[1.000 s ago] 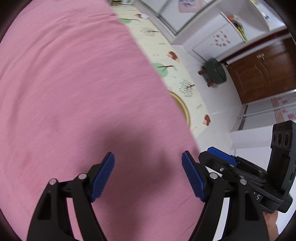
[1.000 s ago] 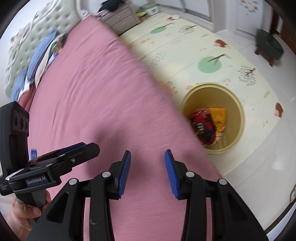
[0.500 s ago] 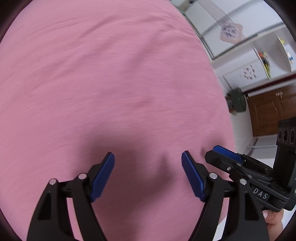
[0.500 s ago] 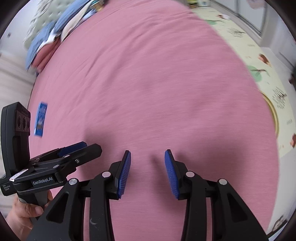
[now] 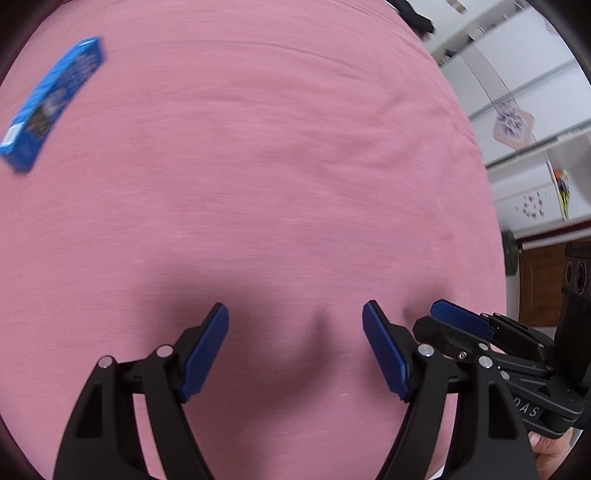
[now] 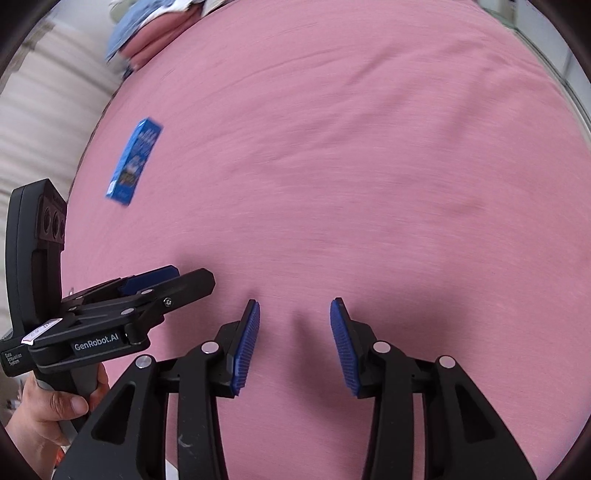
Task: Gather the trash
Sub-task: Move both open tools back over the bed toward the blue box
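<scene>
A flat blue box (image 5: 51, 101) lies on the pink bed (image 5: 277, 166), far left and well ahead of my left gripper (image 5: 295, 314). It also shows in the right wrist view (image 6: 135, 160), upper left on the bed (image 6: 369, 166). My left gripper is open and empty, low over the sheet. My right gripper (image 6: 294, 308) is open and empty too. In the right wrist view the left gripper (image 6: 173, 278) sits to the left, between my right gripper and the box. In the left wrist view the right gripper (image 5: 454, 319) is at the right.
Pillows and folded blue and pink bedding (image 6: 155, 26) lie at the head of the bed. A pale curtain (image 6: 40, 110) hangs beyond the bed's left edge. White wardrobes (image 5: 517, 110) and a brown door (image 5: 539, 277) stand past the bed's right edge.
Both grippers have swung left from the bed's edge and the floor bin to over the bed. The bin has left view and the blue box has come in. Both stay open.
</scene>
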Motion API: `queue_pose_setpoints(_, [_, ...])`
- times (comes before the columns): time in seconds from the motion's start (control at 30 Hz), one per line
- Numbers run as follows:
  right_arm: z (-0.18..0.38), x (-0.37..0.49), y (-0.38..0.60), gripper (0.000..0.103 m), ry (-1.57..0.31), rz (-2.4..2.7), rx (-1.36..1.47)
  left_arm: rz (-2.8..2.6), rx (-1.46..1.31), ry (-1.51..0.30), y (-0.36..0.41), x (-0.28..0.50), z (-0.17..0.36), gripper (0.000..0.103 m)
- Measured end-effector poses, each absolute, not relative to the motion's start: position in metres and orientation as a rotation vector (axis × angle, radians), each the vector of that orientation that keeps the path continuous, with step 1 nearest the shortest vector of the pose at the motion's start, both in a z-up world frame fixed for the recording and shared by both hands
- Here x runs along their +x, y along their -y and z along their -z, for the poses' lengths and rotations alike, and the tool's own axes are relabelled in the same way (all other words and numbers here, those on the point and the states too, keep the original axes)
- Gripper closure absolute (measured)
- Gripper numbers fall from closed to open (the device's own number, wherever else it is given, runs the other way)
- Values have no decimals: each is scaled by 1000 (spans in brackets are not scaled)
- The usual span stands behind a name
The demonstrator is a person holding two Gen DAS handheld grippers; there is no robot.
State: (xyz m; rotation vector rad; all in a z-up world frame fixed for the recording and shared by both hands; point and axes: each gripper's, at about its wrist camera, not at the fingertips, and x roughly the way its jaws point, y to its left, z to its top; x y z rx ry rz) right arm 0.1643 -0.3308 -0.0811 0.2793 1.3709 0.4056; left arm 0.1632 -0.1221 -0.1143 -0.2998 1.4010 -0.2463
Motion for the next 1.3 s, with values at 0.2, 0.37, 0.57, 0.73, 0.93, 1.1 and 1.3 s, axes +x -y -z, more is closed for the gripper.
queue_pose_setpoints(0.2, [81, 181, 263, 58, -1377, -455, 239, 185, -317, -1389, 54, 171, 114, 29])
queue_pose_setpoints(0.37, [81, 206, 213, 58, -1371, -489, 203, 134, -320, -1371, -7, 190, 114, 29])
queue_pose_setpoints(0.57, [76, 239, 166, 51, -1352, -517, 179, 79, -319, -1359, -70, 219, 111, 29])
queue_pose_setpoints(0.73, [72, 266, 131, 51, -1351, -546, 157, 45, -314, -1343, -108, 243, 105, 29])
queue_pose_setpoints(0.93, [68, 293, 95, 51, -1345, -573, 148, 13, -289, -1332, -142, 273, 100, 28])
queue_pose_setpoints(1.1, [68, 303, 86, 50, -1339, -579, 153, -5, -273, -1335, -158, 290, 103, 28])
queue_pose_setpoints(1.3, [72, 307, 82, 50, -1347, -581, 163, 2, -269, -1360, -159, 310, 102, 27])
